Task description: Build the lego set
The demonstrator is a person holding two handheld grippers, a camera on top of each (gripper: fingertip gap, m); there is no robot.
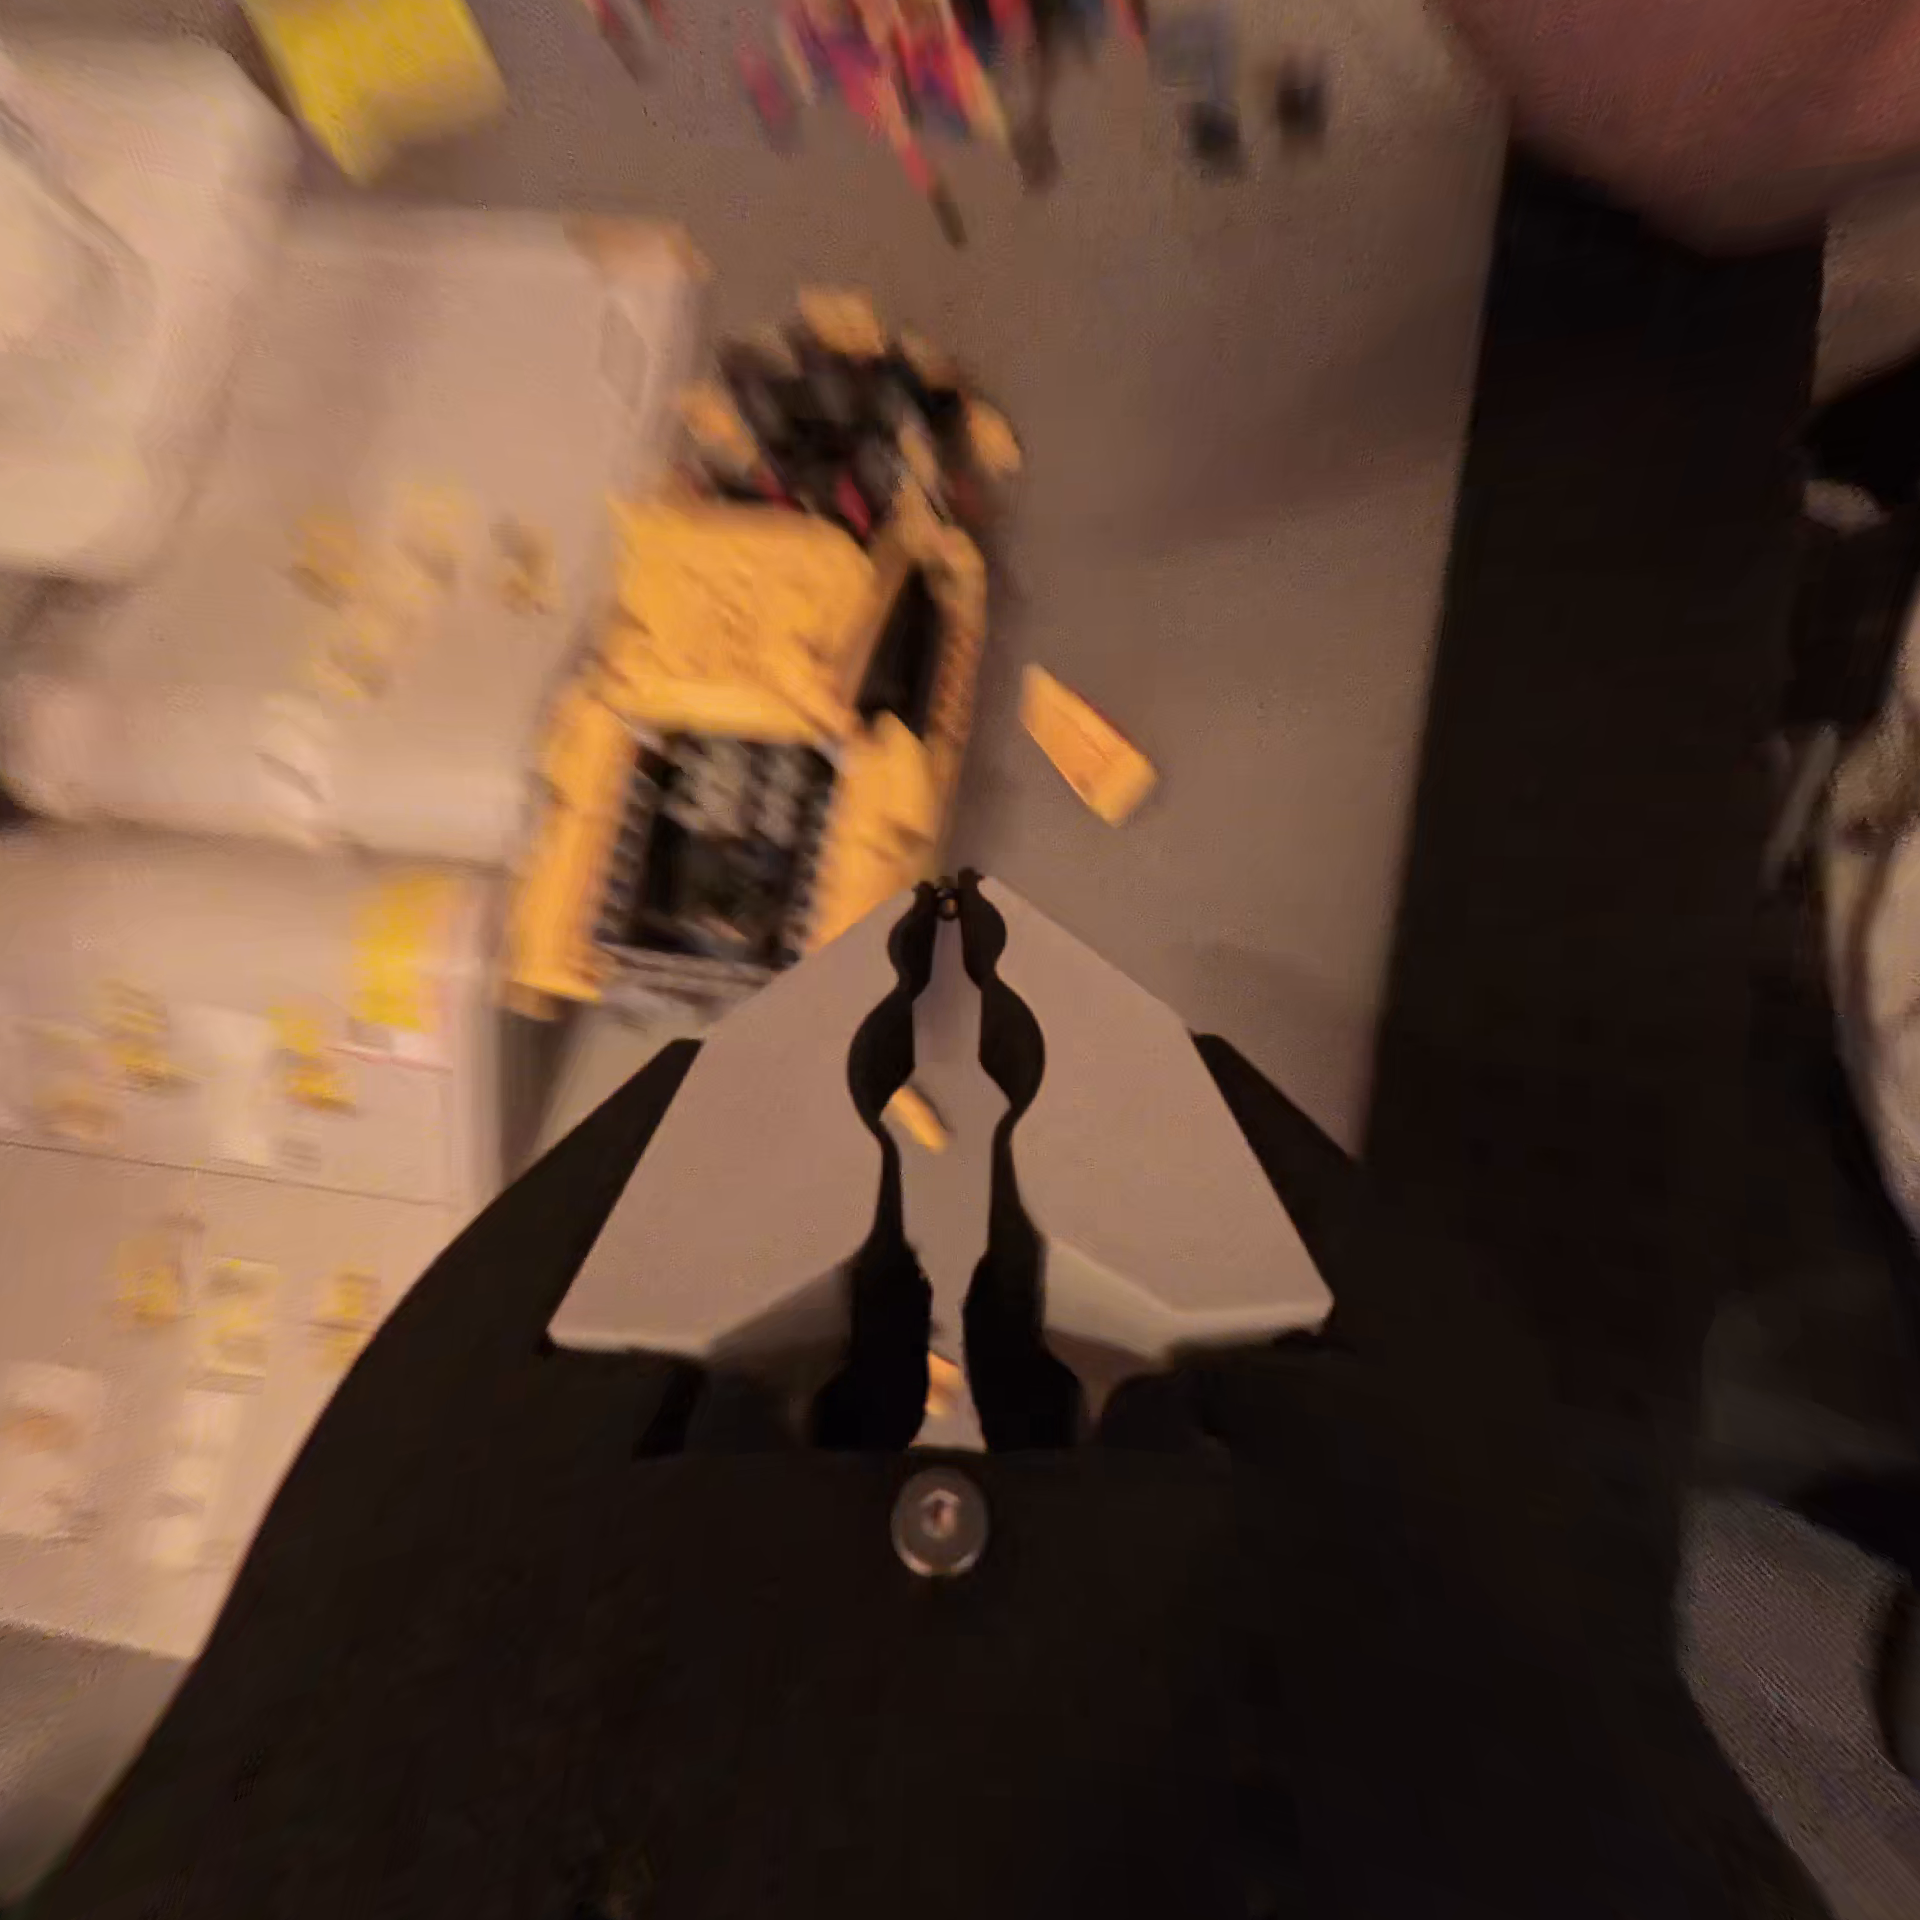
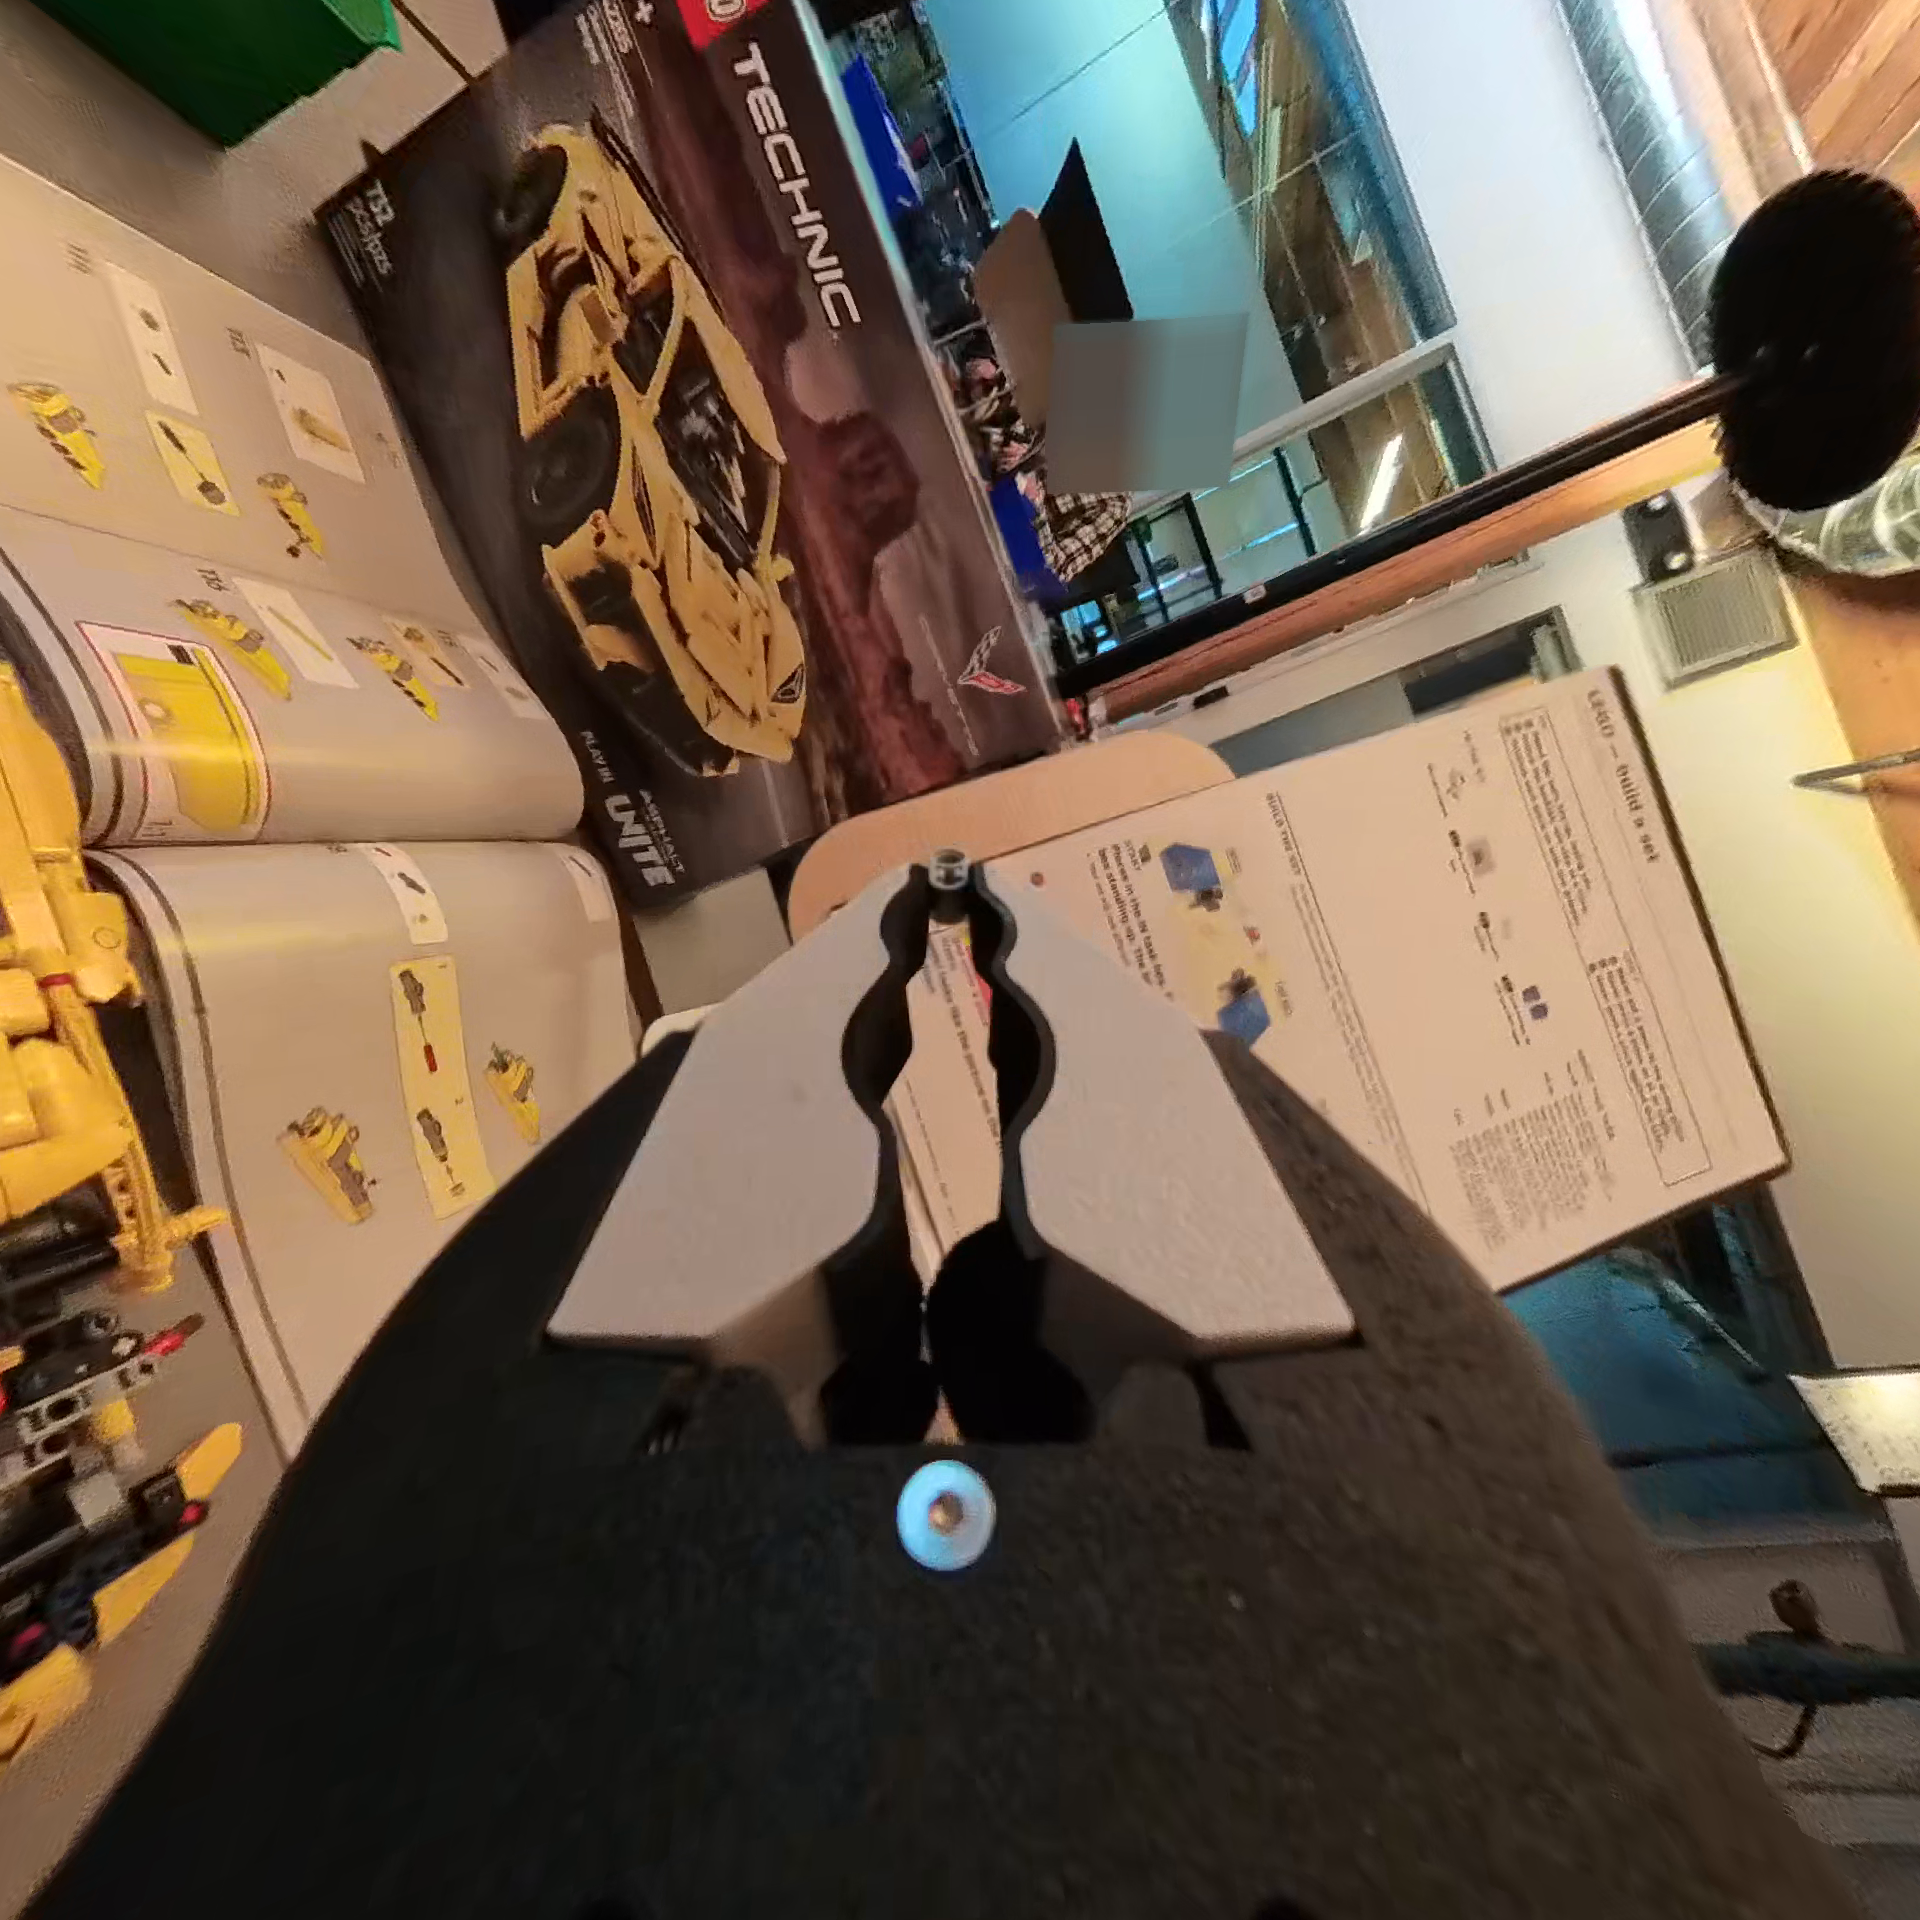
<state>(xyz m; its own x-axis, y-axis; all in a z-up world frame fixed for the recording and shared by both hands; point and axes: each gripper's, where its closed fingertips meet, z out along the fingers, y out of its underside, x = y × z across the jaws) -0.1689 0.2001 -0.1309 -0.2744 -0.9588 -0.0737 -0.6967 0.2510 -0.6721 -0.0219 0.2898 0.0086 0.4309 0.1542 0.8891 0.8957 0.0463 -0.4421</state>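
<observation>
Left gripper (image 1: 948, 902): jaws closed, tips pinching something tiny and dark; too small and blurred to say what. Left wrist view is badly motion-blurred throughout.

Yellow car model (image 1: 769, 748): part-built, centre of left view, lying on the grey surface (image 1: 1226, 540) just beyond the left tips. Black parts show at its upper end and in an open bay in its middle.

Loose yellow piece (image 1: 1086, 743): on the surface just right of the model, apart from it.

Instruction booklet (image 1: 239, 883): open, left side of left view, beside the model. In right view it fills the left-centre, pages bowed.

Right gripper (image 2: 948, 883): jaws closed on a small black peg (image 2: 948, 871), held at the very tips, centre frame, off the surface.

Set box (image 2: 748, 436): dark, w/ yellow car picture, upper centre of right view, next to the booklet.

Printed sheet (image 2: 1455, 956): white, right of centre, behind the right tips.

Model edge (image 2: 62, 1039): far left of right view, black and grey parts below it.
</observation>
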